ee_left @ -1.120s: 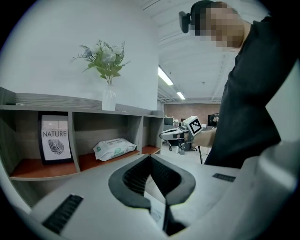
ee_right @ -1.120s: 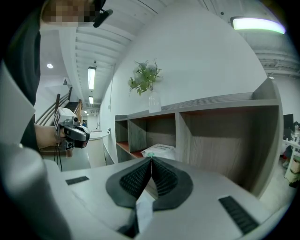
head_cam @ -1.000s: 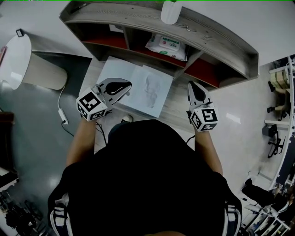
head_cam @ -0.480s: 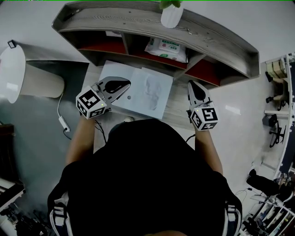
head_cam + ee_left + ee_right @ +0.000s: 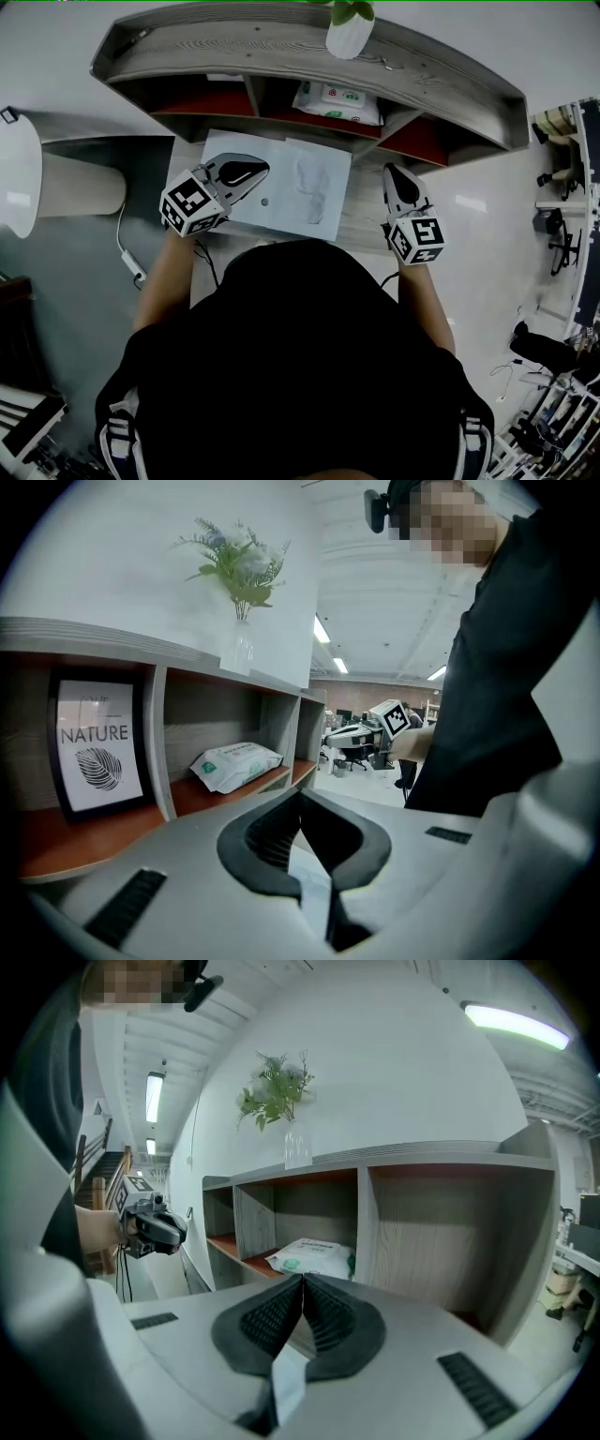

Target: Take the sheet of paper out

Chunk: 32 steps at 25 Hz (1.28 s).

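Observation:
A sheet of paper (image 5: 300,187) with a faint drawing lies flat on the desk (image 5: 361,230) in front of the shelf unit (image 5: 309,47). My left gripper (image 5: 265,169) hovers over the sheet's left part, its jaws shut; I see nothing between them in the left gripper view (image 5: 300,794). To the right of the sheet, my right gripper (image 5: 392,169) points at the shelf with its jaws shut and empty (image 5: 302,1279). Each gripper appears in the other's view: the right gripper (image 5: 361,733) and the left gripper (image 5: 155,1227).
The shelf's middle bay holds a wipes pack (image 5: 339,98), and a vase with a plant (image 5: 345,33) stands on top. A framed NATURE print (image 5: 98,747) leans in the left bay. A white round object (image 5: 19,173) and a cable (image 5: 127,253) are left of the desk.
The head view has tilted, so the shelf sits higher in the picture. My left gripper has shifted slightly over the sheet's left part. The right gripper stays put.

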Tool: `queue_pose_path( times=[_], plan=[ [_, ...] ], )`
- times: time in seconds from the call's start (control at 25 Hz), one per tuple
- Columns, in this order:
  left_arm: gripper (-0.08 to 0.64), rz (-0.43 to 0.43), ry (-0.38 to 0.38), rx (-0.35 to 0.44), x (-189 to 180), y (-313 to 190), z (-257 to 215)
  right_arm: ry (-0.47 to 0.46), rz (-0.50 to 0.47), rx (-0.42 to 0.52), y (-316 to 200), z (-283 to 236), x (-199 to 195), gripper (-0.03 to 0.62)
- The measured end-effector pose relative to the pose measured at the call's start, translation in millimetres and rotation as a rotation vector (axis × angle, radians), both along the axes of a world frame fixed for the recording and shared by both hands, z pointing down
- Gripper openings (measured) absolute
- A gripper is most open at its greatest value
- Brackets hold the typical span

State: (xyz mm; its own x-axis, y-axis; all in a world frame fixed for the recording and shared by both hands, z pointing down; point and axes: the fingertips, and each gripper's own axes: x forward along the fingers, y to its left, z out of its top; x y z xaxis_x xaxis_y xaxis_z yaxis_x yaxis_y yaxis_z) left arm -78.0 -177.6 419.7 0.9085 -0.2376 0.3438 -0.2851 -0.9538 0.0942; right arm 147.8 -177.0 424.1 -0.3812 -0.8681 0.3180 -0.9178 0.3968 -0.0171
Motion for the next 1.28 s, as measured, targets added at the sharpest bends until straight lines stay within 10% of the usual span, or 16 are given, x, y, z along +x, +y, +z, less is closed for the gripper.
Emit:
queue_pose_path(
  times=[1.28],
  plan=[
    [0.021,0.161,-0.105,-0.257,0.3,-43.0,148.0,0.006,0.263,-0.138,53.7,54.9,-21.7,0.014]
  ],
)
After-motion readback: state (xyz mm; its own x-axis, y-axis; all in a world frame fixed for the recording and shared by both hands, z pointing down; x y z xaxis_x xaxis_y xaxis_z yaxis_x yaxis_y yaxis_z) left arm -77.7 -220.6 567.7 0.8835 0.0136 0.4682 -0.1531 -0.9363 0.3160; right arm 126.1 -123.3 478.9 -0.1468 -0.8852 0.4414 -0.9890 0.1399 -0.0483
